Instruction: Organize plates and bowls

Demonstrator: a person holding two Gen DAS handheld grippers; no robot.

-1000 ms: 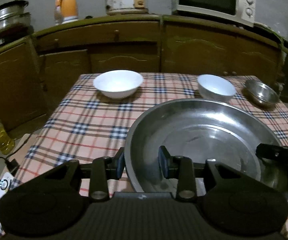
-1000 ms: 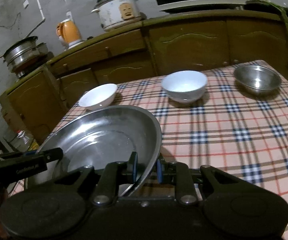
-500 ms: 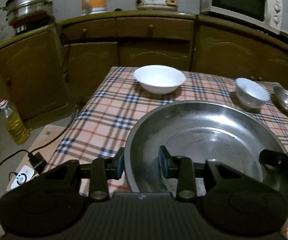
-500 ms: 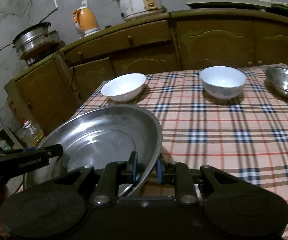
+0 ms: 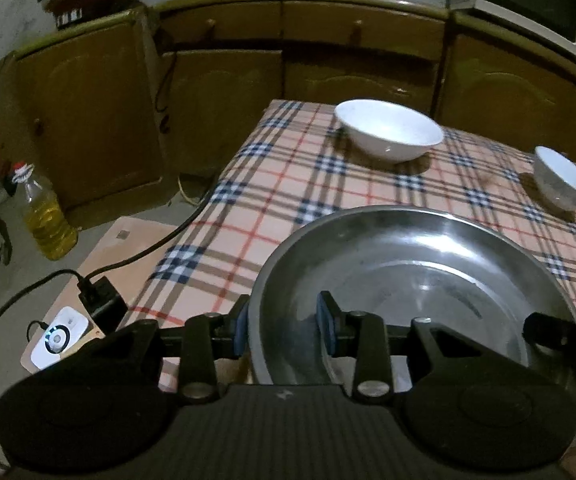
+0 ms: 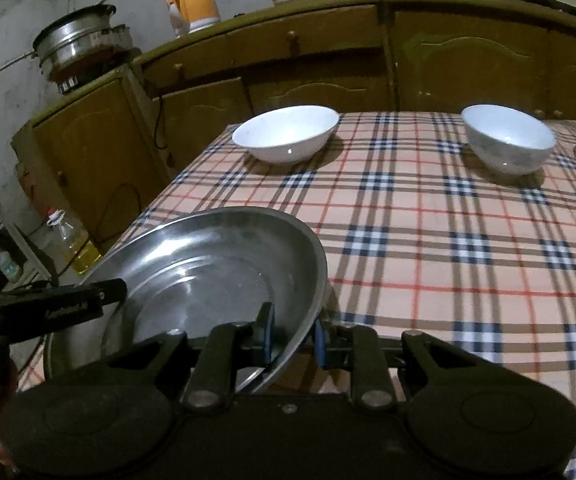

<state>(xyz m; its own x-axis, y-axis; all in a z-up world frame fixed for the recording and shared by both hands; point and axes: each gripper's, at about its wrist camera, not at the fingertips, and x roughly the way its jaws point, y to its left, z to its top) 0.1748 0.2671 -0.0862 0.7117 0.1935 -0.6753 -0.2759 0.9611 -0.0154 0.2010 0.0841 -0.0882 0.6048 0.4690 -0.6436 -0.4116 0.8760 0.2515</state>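
The left claw (image 5: pixel 282 328) pinches the near rim of the steel pan (image 5: pixel 408 280) at lower centre; the right claw (image 6: pixel 292 338) grips its opposite rim, low in the right view. The pan sits over the checked desk (image 6: pixel 428 240). A wide white bowl (image 6: pixel 286 134) lies upper centre, a deeper bowl (image 6: pixel 508 138) upper right, well apart.

Dim kitchen, brown wooden cabinets (image 6: pixel 468 60), cracked grey wall (image 6: pixel 4 40), plaid-covered table (image 6: pixel 448 240), concrete floor (image 5: pixel 4 280)

Large steel basin (image 5: pixel 408 276) held tilted over table corner; two white bowls (image 6: pixel 286 133) (image 6: pixel 508 138) upright beyond.
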